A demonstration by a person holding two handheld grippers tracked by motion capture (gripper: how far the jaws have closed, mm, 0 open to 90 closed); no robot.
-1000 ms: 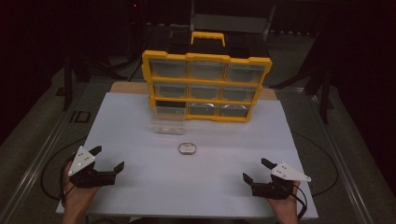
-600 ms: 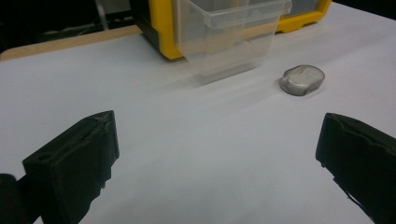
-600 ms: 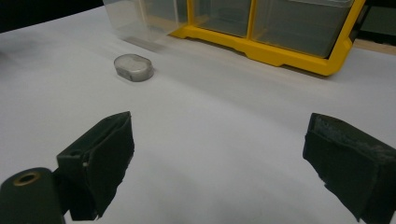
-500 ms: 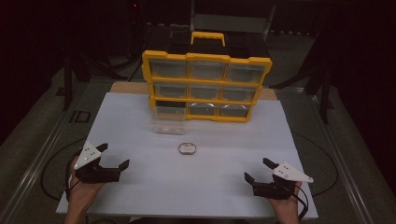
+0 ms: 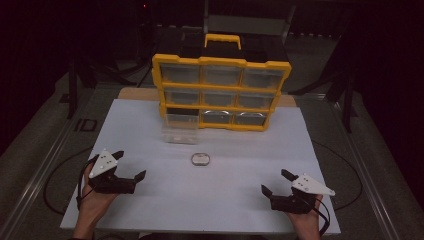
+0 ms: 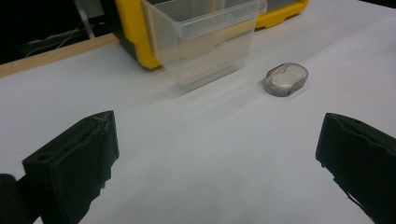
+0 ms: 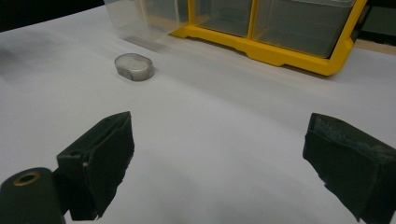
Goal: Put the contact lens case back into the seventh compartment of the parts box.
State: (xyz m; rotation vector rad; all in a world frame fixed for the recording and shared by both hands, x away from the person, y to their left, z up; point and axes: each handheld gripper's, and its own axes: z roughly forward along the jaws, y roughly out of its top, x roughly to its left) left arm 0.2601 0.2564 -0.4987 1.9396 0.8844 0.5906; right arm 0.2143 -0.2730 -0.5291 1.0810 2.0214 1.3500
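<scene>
The left tongs (image 5: 131,170) have crept forward and inward since a second ago; the right tongs (image 5: 272,181) sit as before. Both stand wide open, empty. The small oval case (image 5: 200,159) lies on the white surface (image 5: 240,150), just before the pulled-out clear drawer (image 5: 180,129) of the yellow organizer (image 5: 222,90). This looks like an approach; next, close on the case.

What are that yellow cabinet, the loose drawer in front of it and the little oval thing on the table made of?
The cabinet looks like hard yellow plastic: uniform colour, moulded edges, slight sheen. The drawer seems to be clear plastic, a bit cloudy, since the yellow frame shows through its walls. The oval case appears to be smoky translucent plastic with something pale inside; what that is I cannot tell.
</scene>
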